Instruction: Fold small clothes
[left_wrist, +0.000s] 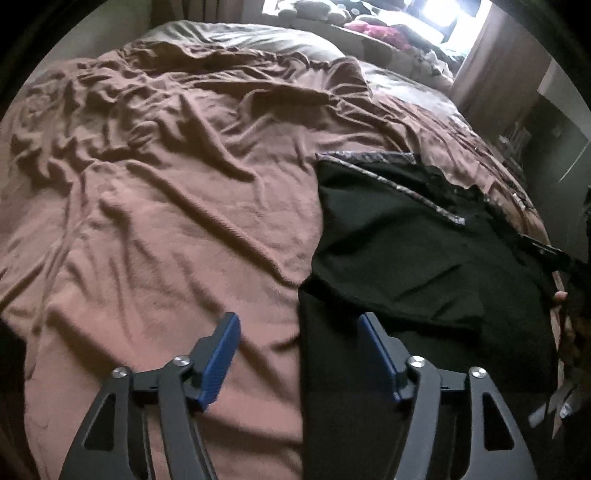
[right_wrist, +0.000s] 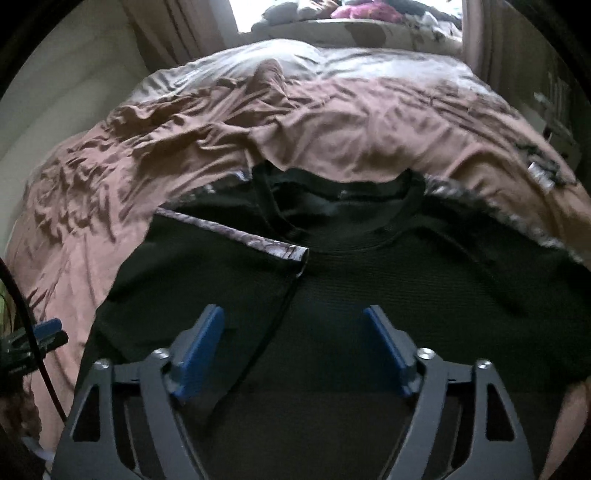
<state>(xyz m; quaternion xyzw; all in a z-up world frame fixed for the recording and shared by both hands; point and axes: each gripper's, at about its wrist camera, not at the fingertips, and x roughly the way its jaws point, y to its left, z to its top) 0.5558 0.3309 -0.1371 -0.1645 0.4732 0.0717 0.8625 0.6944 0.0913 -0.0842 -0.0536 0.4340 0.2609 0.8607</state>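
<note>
On a bed covered with a wrinkled pinkish-brown blanket (left_wrist: 155, 206) lies a black shirt (right_wrist: 388, 288), spread flat with its neckline toward the far end of the bed.

The left wrist view shows mostly bare blanket on its left side and only the left part of the shirt (left_wrist: 399, 258) on its right, with a patterned silvery trim (left_wrist: 417, 195) along a folded-in edge. At the far right edge a fingertip (left_wrist: 559, 296) of the person shows — the rest of that hand is dark and unclear. The right wrist view alone shows the whole upper shirt: the round collar (right_wrist: 343, 206), the left sleeve folded inward across the chest with its trimmed edge (right_wrist: 236, 232) lying diagonally, and the pale pillows (right_wrist: 295, 62) under a bright window. At its far left edge, the other tool's blue tip (right_wrist: 48, 326) is seen beside a dark cable (right_wrist: 37, 354).

The left gripper (left_wrist: 299, 325) hangs above the shirt's left edge, its blue pads (left_wrist: 221, 360) spread wide with nothing between them. The right gripper (right_wrist: 293, 317) hangs over the shirt's middle, pads (right_wrist: 199, 350) likewise wide apart — empty, not touching the cloth.
</note>
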